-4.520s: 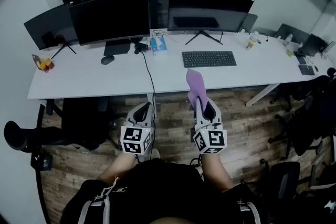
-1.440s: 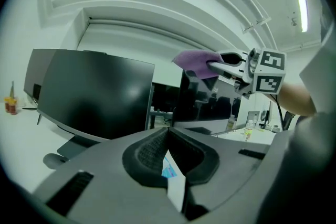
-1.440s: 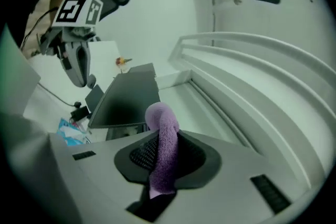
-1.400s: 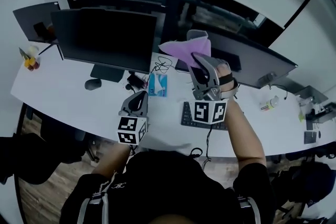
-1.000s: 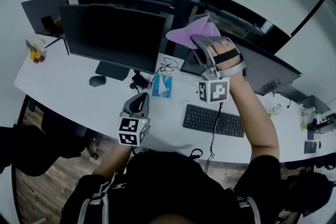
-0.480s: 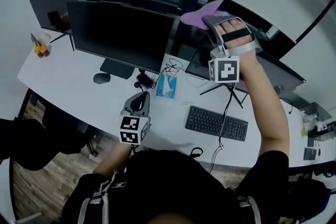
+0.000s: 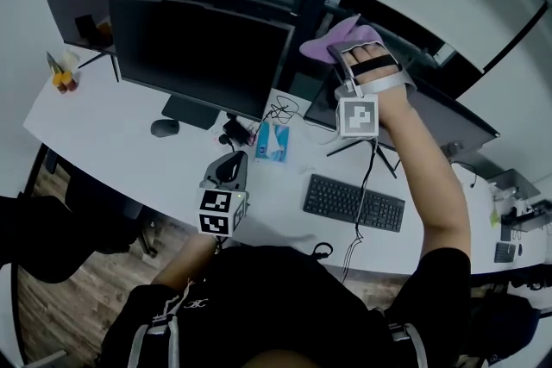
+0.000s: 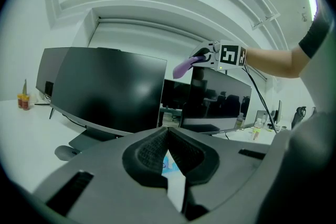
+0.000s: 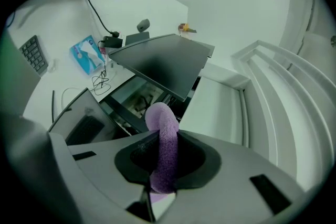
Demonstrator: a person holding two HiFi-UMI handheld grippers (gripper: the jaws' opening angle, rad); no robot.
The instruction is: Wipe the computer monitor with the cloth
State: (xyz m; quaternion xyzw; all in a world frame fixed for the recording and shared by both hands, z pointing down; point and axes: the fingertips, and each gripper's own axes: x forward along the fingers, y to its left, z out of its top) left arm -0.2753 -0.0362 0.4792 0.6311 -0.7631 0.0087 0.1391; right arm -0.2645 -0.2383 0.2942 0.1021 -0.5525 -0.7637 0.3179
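Status of task: at or just before the first stroke, by my assessment. The purple cloth (image 7: 330, 45) is raised to the top edge of the right-hand monitor (image 7: 442, 113), at its left end. No view confirms whether cloth and screen are touching. No wiped area can be made out on the dark panel, so the whole screen face should be counted as outstanding. A second, left-hand monitor (image 7: 203, 53) stands beside it, well clear of the cloth.

Right claw (image 7: 346, 49): jaws clamped on the cloth. The right gripper view shows a thick fold of it pinched between the pads, with a rounded end of cloth (image 9: 160, 128) standing out past the jaw tips. The monitor lies below and to one side of it.

Left claw (image 7: 228, 169): held low over the front of the desk (image 7: 103, 142), near the person's body. Its jaws are drawn together, with nothing between them. It touches nothing and takes no part in the work.
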